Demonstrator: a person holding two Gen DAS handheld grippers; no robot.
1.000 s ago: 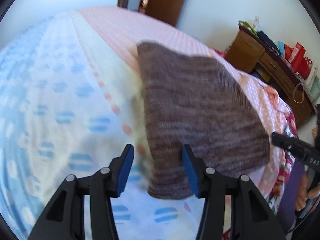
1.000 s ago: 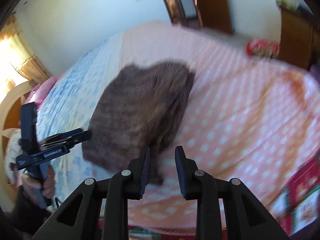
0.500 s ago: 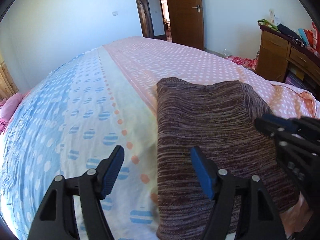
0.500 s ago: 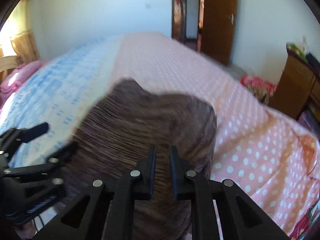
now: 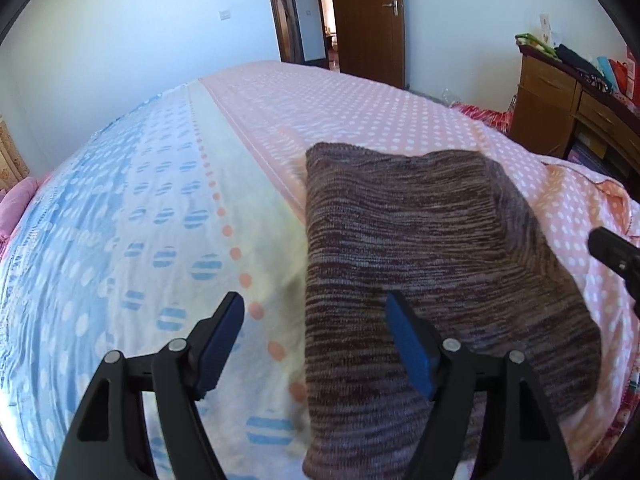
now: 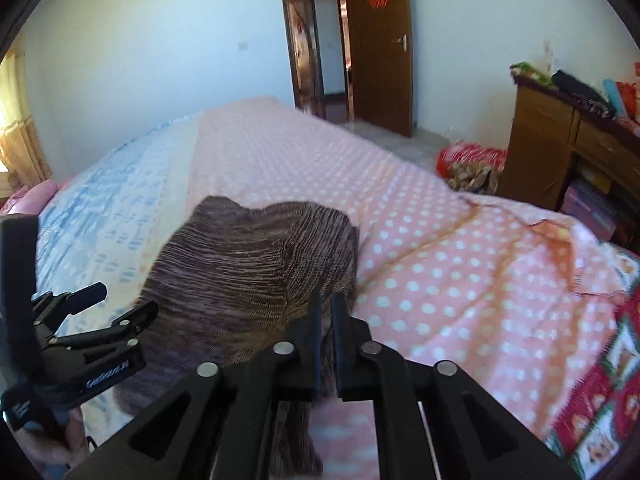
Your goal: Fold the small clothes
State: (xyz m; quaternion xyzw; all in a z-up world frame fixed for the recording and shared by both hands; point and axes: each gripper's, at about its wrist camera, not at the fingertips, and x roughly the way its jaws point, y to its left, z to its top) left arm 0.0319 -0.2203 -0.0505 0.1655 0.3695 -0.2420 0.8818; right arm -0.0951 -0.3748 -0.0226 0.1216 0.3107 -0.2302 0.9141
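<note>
A folded brown striped knit garment (image 5: 420, 240) lies flat on the bed, across the seam between the blue and pink halves of the sheet. My left gripper (image 5: 314, 304) hovers over its near left edge. Its blue pads stand wide apart and are still opening, with nothing pressed between them. In the right wrist view the garment (image 6: 240, 264) fills the middle. My right gripper (image 6: 327, 308) is above its near right corner with only a narrow gap, widening slightly; cloth shows behind the gap, not pinched. The right gripper (image 5: 612, 250) shows at the left view's right edge, off the garment.
The bed (image 5: 140, 220) has a blue dotted half and a pink polka-dot half (image 6: 440, 264). A wooden dresser (image 6: 560, 140) with clutter on top stands right. A red bundle (image 6: 468, 160) lies on the floor. A brown door (image 5: 368, 20) stands open beyond. My left gripper (image 6: 124, 300) sits at lower left.
The garment has settled flat from a blurred swing. The left jaws have spread wider. The right gripper has drawn back from over the garment to its right side.
</note>
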